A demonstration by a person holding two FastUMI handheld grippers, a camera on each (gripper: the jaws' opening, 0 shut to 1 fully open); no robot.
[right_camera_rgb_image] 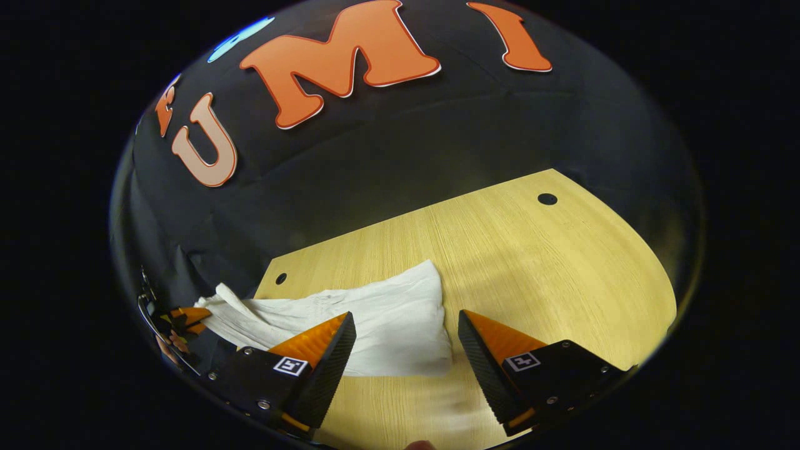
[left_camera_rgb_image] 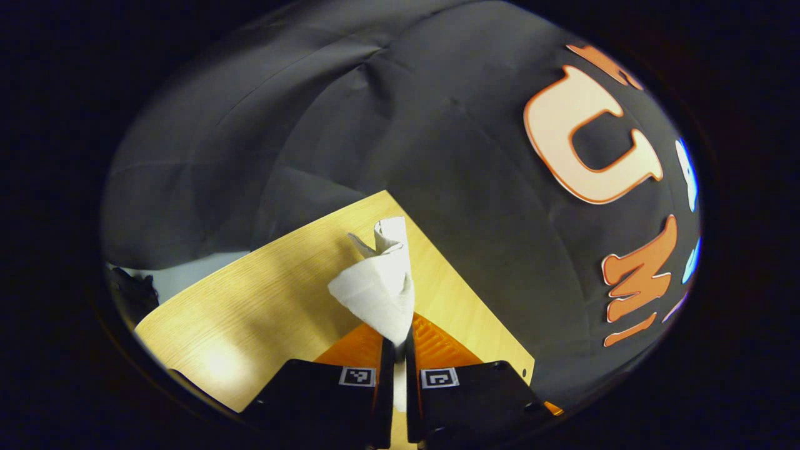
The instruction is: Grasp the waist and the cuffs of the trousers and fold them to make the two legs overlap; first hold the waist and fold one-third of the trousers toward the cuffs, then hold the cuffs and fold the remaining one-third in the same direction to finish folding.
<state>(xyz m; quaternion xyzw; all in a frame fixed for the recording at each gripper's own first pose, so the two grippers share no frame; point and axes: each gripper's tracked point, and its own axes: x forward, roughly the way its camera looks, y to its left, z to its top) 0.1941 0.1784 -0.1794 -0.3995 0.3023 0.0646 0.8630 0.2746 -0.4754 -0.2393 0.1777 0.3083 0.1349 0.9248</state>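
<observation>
Left tool [left_camera_rgb_image: 395, 340] clamped on a pinch of the white trousers [left_camera_rgb_image: 381, 281], lifting that end off the counter [left_camera_rgb_image: 250, 300], likely to carry the fold over. Rest of the trousers lying bunched on the counter. Right tool [right_camera_rgb_image: 406, 337] spread wide, gripping nothing, poised just above the cloth, probably for the next grab.

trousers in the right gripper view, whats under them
The white trousers lie on the wooden table; anything beneath the cloth itself is covered. The right claw is open above them.
</observation>
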